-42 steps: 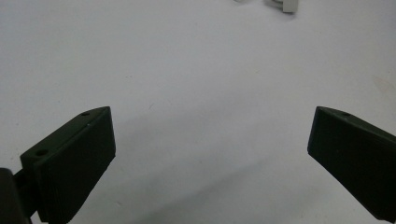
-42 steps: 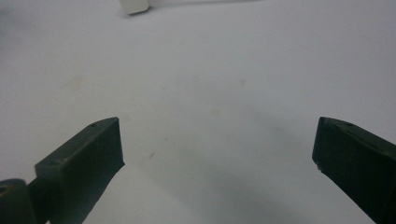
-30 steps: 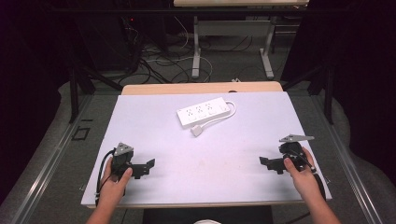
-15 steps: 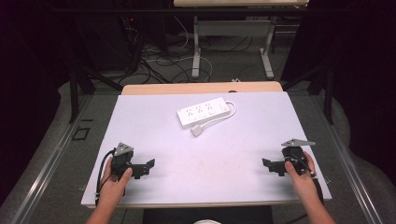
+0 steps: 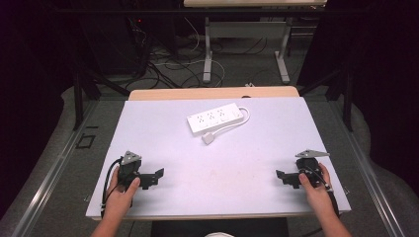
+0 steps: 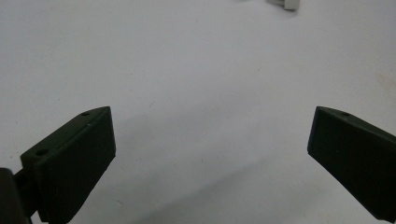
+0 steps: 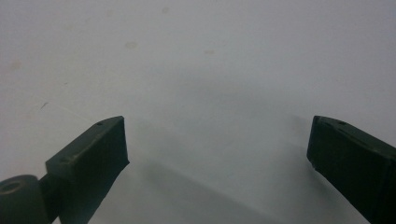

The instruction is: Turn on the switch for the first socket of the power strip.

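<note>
A white power strip (image 5: 214, 119) lies near the middle back of the white table (image 5: 163, 138), its cord looping round to a white plug (image 5: 208, 138) in front of it. My left gripper (image 5: 157, 177) rests near the front left edge, held by a hand, open and empty; the left gripper view (image 6: 210, 135) has its jaws wide apart over bare tabletop, with the plug (image 6: 283, 3) at the top edge. My right gripper (image 5: 281, 177) sits near the front right edge, open, and in the right gripper view (image 7: 217, 140) nothing lies between its jaws.
A wooden strip (image 5: 212, 93) runs along the table's far edge. Behind it stand metal desk legs (image 5: 207, 49) among floor cables (image 5: 163, 69). A rail (image 5: 49, 173) runs beside the table's left edge.
The right gripper has slid slightly toward the table's front edge and lowered. The left gripper and power strip have not moved.
</note>
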### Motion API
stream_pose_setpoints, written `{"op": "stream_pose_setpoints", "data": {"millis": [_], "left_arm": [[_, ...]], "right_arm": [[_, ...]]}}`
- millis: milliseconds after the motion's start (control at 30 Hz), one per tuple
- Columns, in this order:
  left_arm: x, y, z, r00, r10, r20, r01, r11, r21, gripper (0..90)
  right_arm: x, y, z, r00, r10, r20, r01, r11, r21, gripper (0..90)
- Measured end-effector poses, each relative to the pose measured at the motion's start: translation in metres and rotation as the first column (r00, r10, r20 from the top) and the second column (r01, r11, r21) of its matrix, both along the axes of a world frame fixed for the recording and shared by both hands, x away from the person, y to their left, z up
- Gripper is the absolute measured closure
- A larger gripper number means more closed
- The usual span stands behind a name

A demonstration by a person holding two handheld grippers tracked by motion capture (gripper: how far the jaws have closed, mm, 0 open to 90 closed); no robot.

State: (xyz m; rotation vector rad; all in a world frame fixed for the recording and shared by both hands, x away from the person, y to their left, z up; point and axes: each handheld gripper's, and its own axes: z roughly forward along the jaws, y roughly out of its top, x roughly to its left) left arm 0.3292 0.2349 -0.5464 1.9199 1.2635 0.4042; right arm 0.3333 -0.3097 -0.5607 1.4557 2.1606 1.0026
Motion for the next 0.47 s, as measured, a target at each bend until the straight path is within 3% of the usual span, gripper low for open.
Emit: {"op": "stream_pose_setpoints", "data": {"millis": [467], "left_arm": [[0.0, -0.0004, -0.0007, 1.0, 0.009, -0.002, -0.009, 0.9999, -0.011, 0.8]], "right_arm": [[0.0004, 0.0032, -0.0017, 0.9999, 0.006, -0.01, -0.006, 1.0, 0.016, 5.4]]}}
